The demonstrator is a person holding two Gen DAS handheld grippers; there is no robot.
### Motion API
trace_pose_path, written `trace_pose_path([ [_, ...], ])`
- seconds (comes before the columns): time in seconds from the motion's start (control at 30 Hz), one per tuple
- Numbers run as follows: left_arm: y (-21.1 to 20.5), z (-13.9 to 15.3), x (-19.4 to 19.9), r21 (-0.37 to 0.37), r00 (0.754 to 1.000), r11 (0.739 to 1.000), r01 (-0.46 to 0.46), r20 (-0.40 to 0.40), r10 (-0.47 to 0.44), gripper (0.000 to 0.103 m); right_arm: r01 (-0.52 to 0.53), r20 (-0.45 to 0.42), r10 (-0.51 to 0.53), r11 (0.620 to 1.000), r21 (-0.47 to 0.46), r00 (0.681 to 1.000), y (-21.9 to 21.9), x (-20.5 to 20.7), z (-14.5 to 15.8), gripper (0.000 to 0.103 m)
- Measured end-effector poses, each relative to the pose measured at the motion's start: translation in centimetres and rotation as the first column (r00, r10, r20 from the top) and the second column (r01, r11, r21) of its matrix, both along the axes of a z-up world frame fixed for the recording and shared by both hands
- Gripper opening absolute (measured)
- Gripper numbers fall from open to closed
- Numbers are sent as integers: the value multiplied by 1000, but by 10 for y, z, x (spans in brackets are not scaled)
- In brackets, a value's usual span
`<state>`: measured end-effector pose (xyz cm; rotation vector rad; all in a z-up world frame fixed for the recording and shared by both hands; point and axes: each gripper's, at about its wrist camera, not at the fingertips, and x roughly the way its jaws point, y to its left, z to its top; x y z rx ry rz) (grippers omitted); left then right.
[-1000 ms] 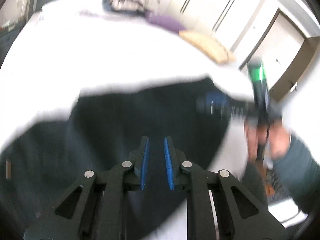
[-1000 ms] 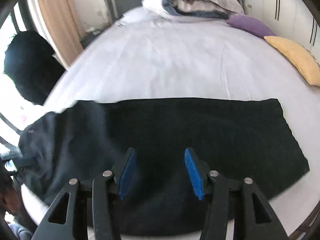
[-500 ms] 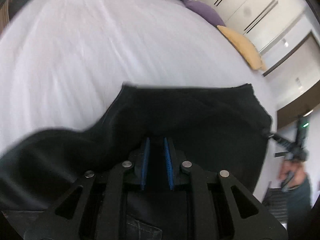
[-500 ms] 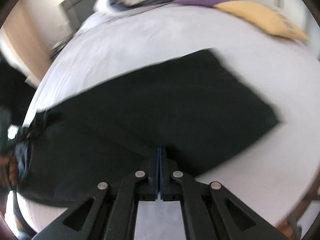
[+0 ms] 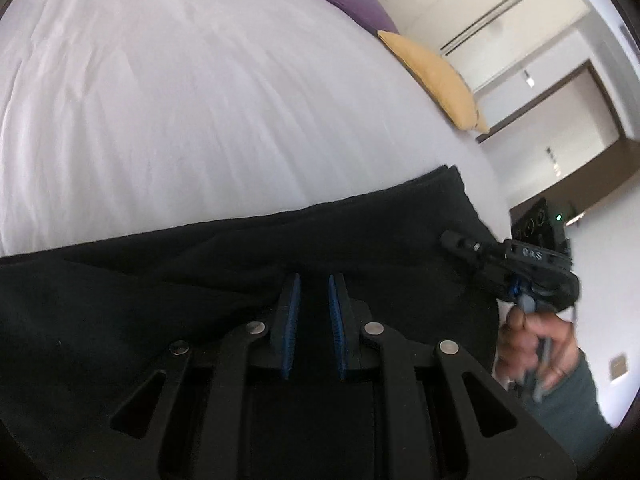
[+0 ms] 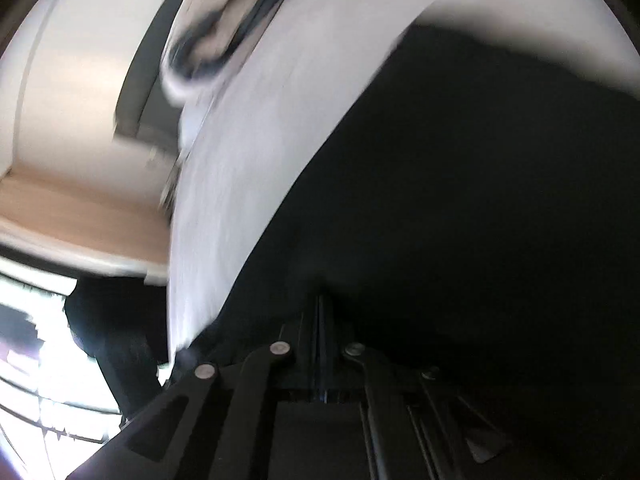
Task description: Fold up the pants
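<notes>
Black pants (image 5: 160,280) lie flat across the near part of a white bed (image 5: 180,100). In the left wrist view my left gripper (image 5: 312,280) sits low over them, its blue pads a narrow gap apart with black cloth bunched between and around them. At the pants' right edge the right gripper (image 5: 450,240) shows, held by a hand (image 5: 528,344). The right wrist view is rolled and blurred. There the right gripper (image 6: 320,298) has its pads pressed together, pinching a peak of the pants (image 6: 480,200).
A yellow pillow (image 5: 436,76) and a purple pillow (image 5: 348,4) lie along the bed's right side. A rolled duvet (image 6: 208,32) lies at the head of the bed. A doorway (image 5: 580,140) stands at the right, and a bright window (image 6: 32,360) beside the bed.
The right gripper went from open above the pants to shut on their edge, and it rolled hard. The left gripper came down toward the bed, and the cloth it carried now lies flatter.
</notes>
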<state>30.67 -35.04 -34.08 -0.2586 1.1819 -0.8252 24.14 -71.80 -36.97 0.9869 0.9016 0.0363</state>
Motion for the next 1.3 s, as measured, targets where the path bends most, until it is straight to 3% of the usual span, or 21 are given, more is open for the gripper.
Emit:
trace_pose_path([
  [0.1,-4,-1,5,9,1000,1000,-2,14,2,15,139,-3,-139,989,-41,990,-55,-26,3,0],
  [0.17,-5,3,-3,24,1000,1000,-4,28,3,15,271,9,-272,957,-99,962,-94,-58,18,1],
  [0.23,-20,15,-13,80,997,997,-22,79,15,15,391,9,-395,904,-176,918,-109,-90,39,26],
  [0.27,-23,27,-22,106,994,994,-31,112,19,15,427,46,-425,893,-144,904,-119,-106,47,47],
  [0.33,-23,46,-32,80,987,995,-60,152,47,15,436,138,-431,900,-3,891,-113,-129,54,63],
  [0.47,-23,69,-44,-5,981,992,-123,148,122,18,325,177,-353,931,165,919,-87,-143,36,63],
  [0.53,-9,73,-52,-6,979,991,-133,156,133,40,316,140,-346,928,200,928,-74,-132,20,62],
  [0.57,-11,72,-54,4,975,988,-153,162,150,71,328,115,-351,927,179,929,-72,-129,13,59],
  [0.6,1,72,-59,2,973,986,-164,163,162,83,336,111,-357,926,175,927,-70,-126,14,58],
  [0.7,12,59,-57,18,979,984,-178,104,175,83,368,98,-396,903,220,913,-79,-121,7,57],
  [0.77,-3,48,-53,16,981,983,-185,61,184,83,370,89,-397,901,227,913,-82,-114,9,56],
  [0.93,-23,34,-53,37,987,989,-144,83,141,83,345,75,-367,914,214,927,-77,-104,14,55],
  [1.1,-9,19,-63,36,987,990,-140,87,136,83,337,66,-362,909,244,930,-81,-99,10,37],
  [1.23,-6,17,-64,46,987,990,-137,97,132,83,350,70,-382,894,279,922,-81,-98,1,13],
  [1.3,3,17,-68,57,986,989,-133,106,127,83,359,68,-392,888,287,917,-82,-99,-4,10],
])
